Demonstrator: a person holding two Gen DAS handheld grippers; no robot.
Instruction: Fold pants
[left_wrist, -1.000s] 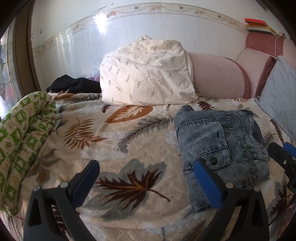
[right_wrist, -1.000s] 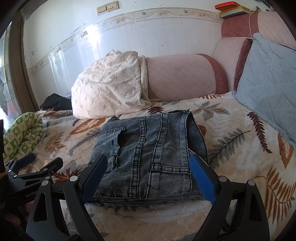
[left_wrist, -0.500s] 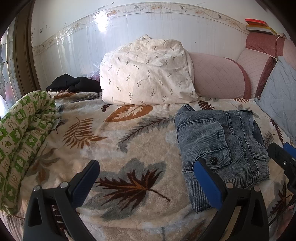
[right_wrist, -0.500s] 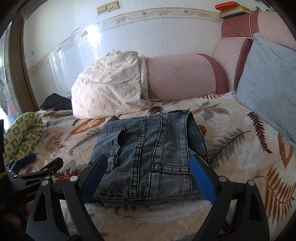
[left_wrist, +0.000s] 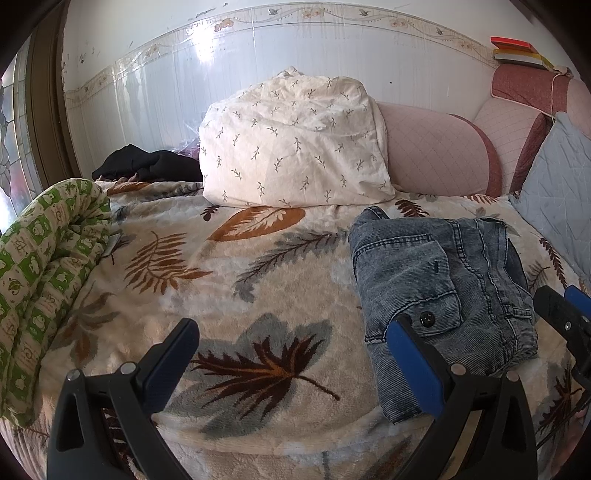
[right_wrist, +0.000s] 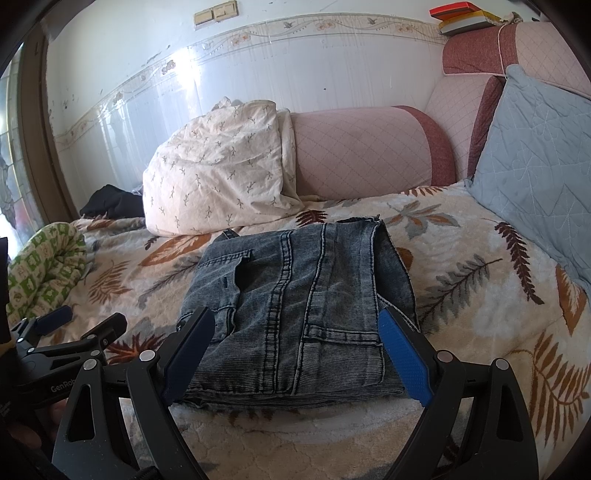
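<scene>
At the far left of the left wrist view a rolled green-and-cream quilt (left_wrist: 48, 266) lies along the edge of the plush leaf-patterned blanket (left_wrist: 192, 280). The left gripper (left_wrist: 295, 354) hangs spread and empty over a woven brown leaf. Right of centre, the pants (left_wrist: 436, 291), ribbed acid-washed denim, sit folded into a thick rectangle. In the right wrist view the right gripper (right_wrist: 295, 343) is spread wide before the pants (right_wrist: 295, 314), a smooth blue pad either side.

Grey-blue denim pants (right_wrist: 295, 314), folded into compact flat rectangle (button pocket on top), on leaf-print bedspread (right_wrist: 461, 266).
</scene>
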